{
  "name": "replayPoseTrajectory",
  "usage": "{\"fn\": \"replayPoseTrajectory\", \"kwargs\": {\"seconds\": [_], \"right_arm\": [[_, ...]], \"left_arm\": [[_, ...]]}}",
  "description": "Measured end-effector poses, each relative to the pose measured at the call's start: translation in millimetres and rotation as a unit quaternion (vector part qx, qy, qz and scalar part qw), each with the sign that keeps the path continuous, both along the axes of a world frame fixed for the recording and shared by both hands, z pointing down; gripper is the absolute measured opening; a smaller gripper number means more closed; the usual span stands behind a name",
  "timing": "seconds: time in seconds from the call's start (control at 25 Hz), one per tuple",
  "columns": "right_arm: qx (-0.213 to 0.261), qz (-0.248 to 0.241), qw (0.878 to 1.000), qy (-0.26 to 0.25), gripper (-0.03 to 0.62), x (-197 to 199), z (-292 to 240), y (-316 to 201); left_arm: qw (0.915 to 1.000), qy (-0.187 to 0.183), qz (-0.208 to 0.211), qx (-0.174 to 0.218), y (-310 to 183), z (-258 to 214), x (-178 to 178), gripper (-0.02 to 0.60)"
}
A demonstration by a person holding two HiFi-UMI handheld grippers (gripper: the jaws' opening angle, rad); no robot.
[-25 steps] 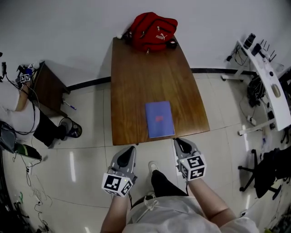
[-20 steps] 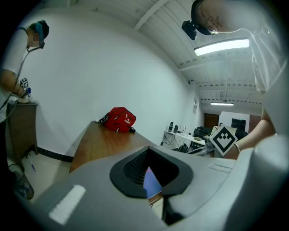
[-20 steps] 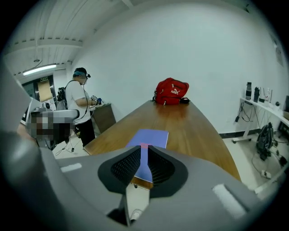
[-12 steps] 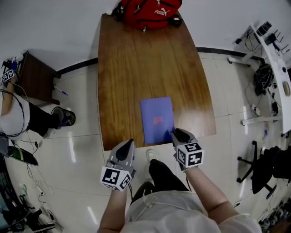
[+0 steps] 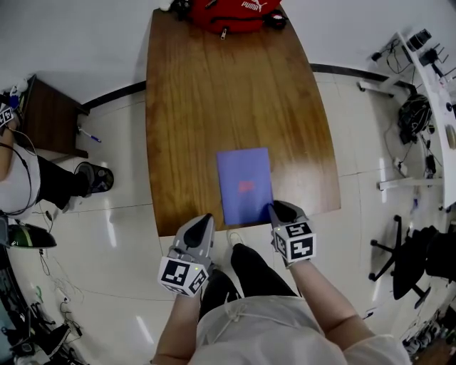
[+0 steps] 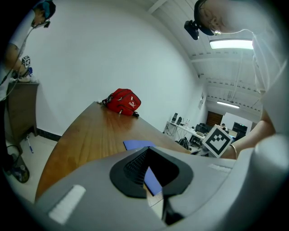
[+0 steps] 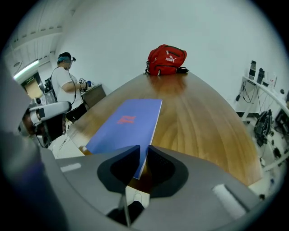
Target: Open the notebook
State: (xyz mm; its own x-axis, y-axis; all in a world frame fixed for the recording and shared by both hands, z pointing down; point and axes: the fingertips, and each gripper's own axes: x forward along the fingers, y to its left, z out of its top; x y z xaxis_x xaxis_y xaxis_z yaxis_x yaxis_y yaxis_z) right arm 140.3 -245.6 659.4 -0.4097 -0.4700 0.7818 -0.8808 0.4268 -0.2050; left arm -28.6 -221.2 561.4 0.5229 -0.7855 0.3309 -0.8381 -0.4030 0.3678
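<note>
You had the notebook (image 5: pixel 244 184) lying shut & flat on the wooden table (image 5: pixel 185 107), blue cover up w/ a small red mark mid-cover. It sat at the table's near edge, a bit R of centre, one short side along the edge closest to you.

Your L gripper (image 5: pixel 205 218) was at that same near edge, just beside the notebook's near L corner. No view showed whether it touched. In the left gripper view its jaws met at the tips w/ nothing clamped. Only a strip of blue cover & some floor showed through the hollow behind the pads.

Your R gripper (image 5: pixel 278 207) was at the notebook's near R corner, tip right up against it in the head view. In the right gripper view its jaws stood a narrow slit apart, and the notebook's R edge ran straight toward that slit, w/ the corner showing just below the tips. Couldn't tell if either pad pressed on the cover.

A red bag (image 5: pixel 228 11) sat at the table's far end, well apart from the notebook, w/ bare wood btw them. Off to your L another person (image 5: pixel 21 171) was by a small dark side table (image 5: pixel 50 117). To your R were a white desk (image 5: pixel 427 93) w/ cables & a black office chair (image 5: pixel 417 264).
</note>
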Motion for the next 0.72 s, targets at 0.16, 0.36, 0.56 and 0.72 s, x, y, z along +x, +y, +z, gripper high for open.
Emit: {"fn": "replayPoseTrajectory", "kwargs": {"seconds": [0.16, 0.36, 0.56, 0.72], "right_arm": [[0.005, -0.004, 1.000, 0.008, 0.055, 0.5, 0.6, 0.7], [0.006, 0.017, 1.000, -0.003, 0.009, 6.1, -2.0, -3.7], [0.011, 0.042, 0.999, -0.033, 0.008, 11.2, -18.0, -10.7], [0.025, 0.037, 0.998, -0.043, 0.008, 8.4, -40.7, -9.8]], "left_arm": [[0.9999, 0.003, 0.010, -0.001, -0.9, -1.4, 3.3, 0.005], [0.9998, 0.001, 0.020, -0.002, 0.6, -3.3, -0.5, 0.005], [0.9998, -0.002, 0.019, 0.001, 4.4, -8.3, -13.5, 0.005], [0.9998, -0.004, 0.017, 0.013, 6.0, -18.2, -21.3, 0.005]]}}
